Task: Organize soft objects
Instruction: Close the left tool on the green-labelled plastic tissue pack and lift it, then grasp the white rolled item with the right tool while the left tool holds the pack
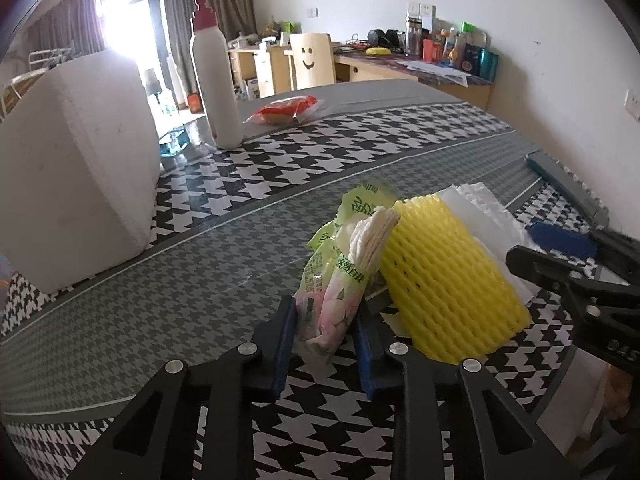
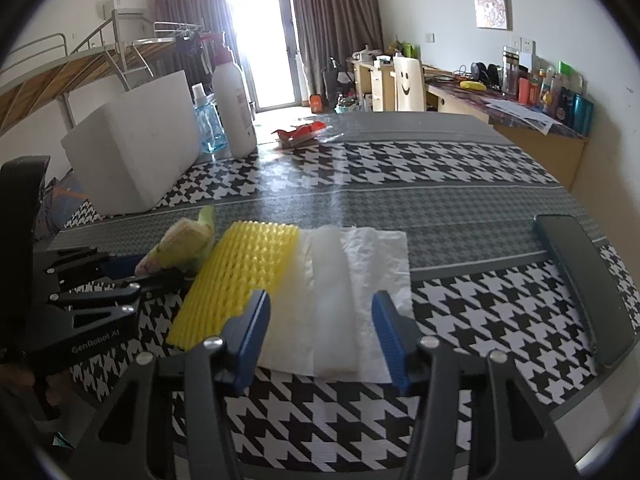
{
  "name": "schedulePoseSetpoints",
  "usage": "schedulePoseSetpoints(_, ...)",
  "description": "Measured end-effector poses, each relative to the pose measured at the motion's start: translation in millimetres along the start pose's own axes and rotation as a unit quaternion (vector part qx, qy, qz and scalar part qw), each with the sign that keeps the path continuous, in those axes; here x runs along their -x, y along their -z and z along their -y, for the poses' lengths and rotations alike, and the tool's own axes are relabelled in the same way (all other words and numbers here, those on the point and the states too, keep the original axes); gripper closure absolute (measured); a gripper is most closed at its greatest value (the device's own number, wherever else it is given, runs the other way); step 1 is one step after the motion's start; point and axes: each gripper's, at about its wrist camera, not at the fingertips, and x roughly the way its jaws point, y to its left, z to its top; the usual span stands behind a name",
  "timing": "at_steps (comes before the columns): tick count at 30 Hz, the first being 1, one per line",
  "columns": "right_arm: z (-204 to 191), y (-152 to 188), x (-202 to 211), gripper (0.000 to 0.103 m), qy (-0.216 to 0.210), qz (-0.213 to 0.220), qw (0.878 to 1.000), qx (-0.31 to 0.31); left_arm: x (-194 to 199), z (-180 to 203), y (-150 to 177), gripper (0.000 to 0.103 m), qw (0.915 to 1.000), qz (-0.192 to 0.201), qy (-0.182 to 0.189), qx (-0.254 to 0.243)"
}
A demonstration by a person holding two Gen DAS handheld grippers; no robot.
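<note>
My left gripper (image 1: pixel 326 320) is shut on a green and pink tissue pack (image 1: pixel 340 280), held next to the left edge of a yellow foam net (image 1: pixel 444 272); the pack (image 2: pixel 180 246) and the left gripper (image 2: pixel 120 276) also show in the right wrist view. The yellow foam net (image 2: pixel 240 276), a white foam strip (image 2: pixel 332 300) and a white paper towel (image 2: pixel 376 260) lie side by side on the table. My right gripper (image 2: pixel 320 332) is open and empty, hovering over the near edge of the white pieces.
A large white foam block (image 2: pixel 140 160), a white pump bottle (image 2: pixel 234 104), a blue bottle (image 2: pixel 206 124) and a red snack packet (image 2: pixel 300 134) stand farther back on the houndstooth tablecloth (image 2: pixel 440 168). A dark flat phone (image 2: pixel 588 288) lies at the right.
</note>
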Motion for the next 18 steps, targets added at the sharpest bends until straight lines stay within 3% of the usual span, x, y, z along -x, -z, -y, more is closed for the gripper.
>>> schedulePoseSetpoints(3, 1, 1, -4, 0.062, 0.002, -0.011, 1.0, -0.004, 5, -1, 1, 0.076, 0.9999, 0.008, 0.011, 0.005)
schedulePoseSetpoints(11, -1, 3, -10, 0.062, 0.013, -0.026, 1.0, -0.001, 20, -2, 2, 0.076, 0.9994, 0.023, 0.024, 0.012)
schedulePoseSetpoints(14, -1, 4, -14, 0.076, 0.023, -0.033, 0.999, -0.001, 23, -2, 3, 0.076, 0.9993, 0.028, 0.024, 0.011)
schedulePoseSetpoints(18, 1, 4, -14, 0.078, 0.02, -0.035, 0.999, -0.005, 24, -2, 3, 0.076, 0.9993, 0.03, 0.021, 0.012)
